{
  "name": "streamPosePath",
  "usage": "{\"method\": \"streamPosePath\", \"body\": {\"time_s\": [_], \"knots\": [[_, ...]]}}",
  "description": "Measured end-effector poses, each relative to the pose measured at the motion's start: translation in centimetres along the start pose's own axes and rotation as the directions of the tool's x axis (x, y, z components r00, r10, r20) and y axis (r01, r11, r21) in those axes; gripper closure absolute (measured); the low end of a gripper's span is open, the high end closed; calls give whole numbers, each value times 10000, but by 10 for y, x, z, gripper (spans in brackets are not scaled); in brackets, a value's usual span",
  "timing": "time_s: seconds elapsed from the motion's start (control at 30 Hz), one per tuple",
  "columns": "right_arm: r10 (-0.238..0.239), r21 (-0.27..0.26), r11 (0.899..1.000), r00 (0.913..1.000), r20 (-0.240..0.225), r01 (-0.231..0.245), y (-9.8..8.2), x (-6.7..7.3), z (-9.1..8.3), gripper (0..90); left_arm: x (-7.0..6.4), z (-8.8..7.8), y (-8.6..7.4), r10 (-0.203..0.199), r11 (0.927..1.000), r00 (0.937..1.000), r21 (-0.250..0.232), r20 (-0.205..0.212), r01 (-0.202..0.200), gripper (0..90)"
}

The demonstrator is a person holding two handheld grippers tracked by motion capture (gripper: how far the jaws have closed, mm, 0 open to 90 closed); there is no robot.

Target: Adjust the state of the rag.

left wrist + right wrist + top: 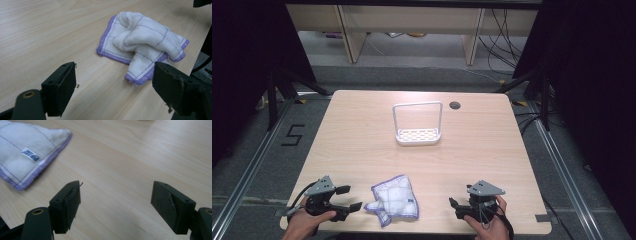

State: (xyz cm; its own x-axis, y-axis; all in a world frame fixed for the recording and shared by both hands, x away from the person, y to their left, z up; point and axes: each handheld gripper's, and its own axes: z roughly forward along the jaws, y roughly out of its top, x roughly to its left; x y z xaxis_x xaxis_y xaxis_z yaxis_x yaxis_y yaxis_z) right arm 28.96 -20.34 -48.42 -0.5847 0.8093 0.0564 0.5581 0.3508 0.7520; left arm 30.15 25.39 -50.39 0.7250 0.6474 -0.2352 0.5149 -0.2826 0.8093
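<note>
Cloth (393,201) between left claw (352,198) and right claw (454,208), touching neither.

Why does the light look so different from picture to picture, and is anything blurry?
High view: even light on the table, dark surroundings, cloth a bit soft. Left gripper view: cloth sharp, casting a faint shadow. Right gripper view: pale glare on the wood, near jaws slightly soft.

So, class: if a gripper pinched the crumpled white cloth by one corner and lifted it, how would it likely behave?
The cloth would probably droop: it already lies bunched in soft folds. It looks light, being thin fabric. Pushed across the smooth wooden table, it would likely crumple or slide, not roll or tip.
</note>
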Motion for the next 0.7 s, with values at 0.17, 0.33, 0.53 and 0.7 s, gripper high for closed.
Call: {"method": "streamPosePath", "body": {"time_s": [0.17, 0.33, 0.53, 0.7], "knots": [[-324, 15, 9995, 9991, -290, 324, 3, 5, 3, 281, -1, 0, 1, 236, 9996, 9997, 147, 6, -236, 187], [-291, -204, 9994, 9978, -600, 279, 7, 12, 4, 299, -1, 0, 0, 280, 9995, 9995, 135, -122, -278, 187], [-636, -186, 9979, 9930, -994, 621, 15, 29, 11, 319, -8, 2, -1, 231, 9997, 9997, -55, -52, -232, 201], [-1153, -279, 9933, 9832, -1417, 1125, 20, 43, 17, 327, -12, 2, -1, 402, 9991, 9992, 135, -46, -401, 217]]}}
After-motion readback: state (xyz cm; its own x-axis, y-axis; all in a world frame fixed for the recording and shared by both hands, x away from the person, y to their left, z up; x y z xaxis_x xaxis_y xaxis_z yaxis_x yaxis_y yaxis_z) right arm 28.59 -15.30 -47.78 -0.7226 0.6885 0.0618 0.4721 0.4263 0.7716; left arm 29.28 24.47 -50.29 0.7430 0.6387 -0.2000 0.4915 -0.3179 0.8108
